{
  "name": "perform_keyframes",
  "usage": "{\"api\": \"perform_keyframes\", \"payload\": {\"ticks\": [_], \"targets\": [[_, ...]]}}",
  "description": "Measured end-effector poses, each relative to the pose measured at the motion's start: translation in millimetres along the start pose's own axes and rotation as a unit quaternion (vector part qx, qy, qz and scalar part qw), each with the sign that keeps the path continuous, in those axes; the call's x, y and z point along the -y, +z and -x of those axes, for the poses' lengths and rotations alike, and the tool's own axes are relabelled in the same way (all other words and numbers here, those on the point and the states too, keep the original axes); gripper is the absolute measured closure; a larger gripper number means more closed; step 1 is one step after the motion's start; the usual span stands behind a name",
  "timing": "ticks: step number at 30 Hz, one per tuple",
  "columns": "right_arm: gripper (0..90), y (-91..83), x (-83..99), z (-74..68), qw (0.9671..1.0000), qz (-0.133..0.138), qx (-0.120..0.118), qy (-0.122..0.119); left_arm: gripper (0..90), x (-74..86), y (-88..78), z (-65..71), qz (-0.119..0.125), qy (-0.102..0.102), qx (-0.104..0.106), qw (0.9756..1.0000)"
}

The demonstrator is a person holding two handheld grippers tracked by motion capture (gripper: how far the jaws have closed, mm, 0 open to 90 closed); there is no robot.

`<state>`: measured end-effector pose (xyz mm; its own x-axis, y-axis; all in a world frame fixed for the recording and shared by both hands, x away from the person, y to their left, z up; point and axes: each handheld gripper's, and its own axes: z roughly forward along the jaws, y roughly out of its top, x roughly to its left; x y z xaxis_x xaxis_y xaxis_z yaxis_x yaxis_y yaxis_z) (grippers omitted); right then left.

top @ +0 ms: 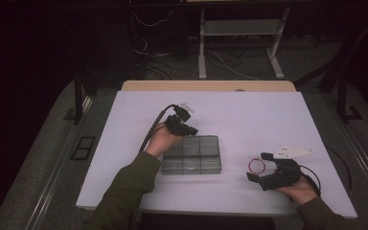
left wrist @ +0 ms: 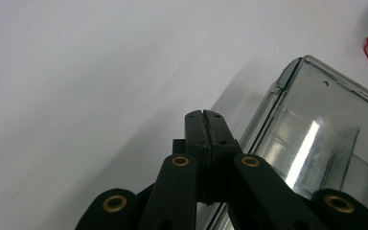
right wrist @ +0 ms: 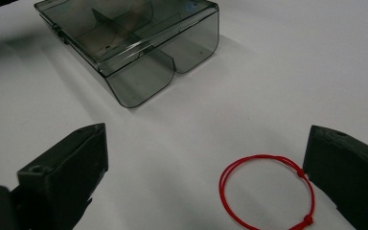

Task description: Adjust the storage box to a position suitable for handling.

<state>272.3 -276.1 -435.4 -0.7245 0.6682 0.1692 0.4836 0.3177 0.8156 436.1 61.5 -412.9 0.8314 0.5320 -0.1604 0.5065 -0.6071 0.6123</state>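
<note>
Left gripper [top: 188, 125] sits at the back left corner of the clear plastic box [top: 191, 155], its matte black jaws pressed flat together with nothing between them. That box is smoky, see-through, glossy plastic, rectangular with rounded corners and thin dividers splitting it into compartments (light glints off one divider in the left gripper view). It lies mid-table on the smooth white tabletop [top: 249, 115]. Over to the right gripper [top: 259, 166]: blocky black jaws spread wide, holding nothing, with the red cord loop [top: 256, 166] lying flat on the table between them, a thin round ring with two small knots, touching neither pad as far as I can see.
</note>
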Motion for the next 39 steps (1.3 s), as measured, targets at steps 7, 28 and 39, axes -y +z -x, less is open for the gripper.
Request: {"api": "perform_keyframes", "payload": {"ticks": [7,28,39], "targets": [[1.5,0.1,0.1,-0.3,1.0000,0.001,0.000,0.000,89.1,4.4,-0.8,9.3,0.002,0.006,0.011,0.9999],[1.5,0.4,0.1,0.0,1.0000,0.000,0.001,0.000,89.0,13.7,-25.9,21.8,0.056,0.008,0.012,0.9983],[1.5,0.1,0.3,0.0,1.0000,0.001,0.001,0.000,89.0,51.5,-71.7,19.1,0.098,-0.004,-0.003,0.9952]]}}
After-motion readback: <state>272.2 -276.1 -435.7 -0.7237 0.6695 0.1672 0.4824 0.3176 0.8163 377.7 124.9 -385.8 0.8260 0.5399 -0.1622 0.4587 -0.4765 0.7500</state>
